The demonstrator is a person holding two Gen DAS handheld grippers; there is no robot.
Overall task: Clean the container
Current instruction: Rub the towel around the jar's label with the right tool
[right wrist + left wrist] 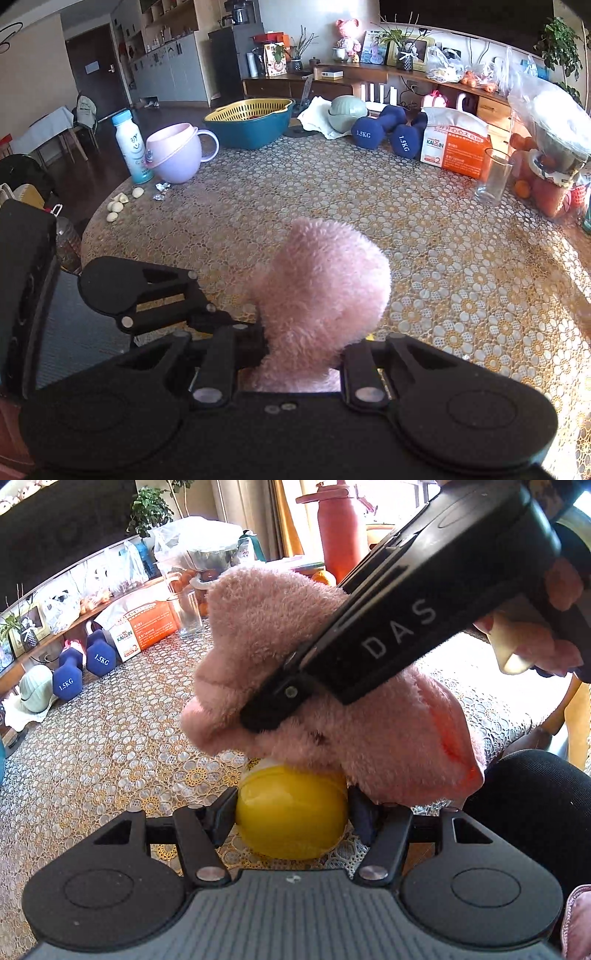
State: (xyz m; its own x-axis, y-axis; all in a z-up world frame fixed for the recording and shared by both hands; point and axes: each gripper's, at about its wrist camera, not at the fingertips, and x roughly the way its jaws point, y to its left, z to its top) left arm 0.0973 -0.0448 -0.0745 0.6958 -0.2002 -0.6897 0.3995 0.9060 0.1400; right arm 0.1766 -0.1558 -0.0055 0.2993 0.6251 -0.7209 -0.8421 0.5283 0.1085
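A yellow round container (291, 823) sits on the lace-covered table (110, 746), and my left gripper (292, 818) is shut on its sides. A fluffy pink cloth (280, 635) lies bunched on top of the container and hides its upper part. My right gripper (258, 716) comes down from the upper right, its black body pressed into the cloth. In the right wrist view the pink cloth (321, 288) bulges up between the fingers of my right gripper (303, 350), which is shut on it. The left gripper (147, 291) shows at the left there, and the cloth hides the container.
Along the far side of the table stand a clear glass (493, 181), an orange-and-white box (458, 147), blue dumbbells (384, 129), a teal basket (251, 122), a lilac cup (177, 155) and a white bottle (131, 147). Garlic cloves (118, 205) lie near the left edge. A person's dark-clad leg (535, 805) is at the right.
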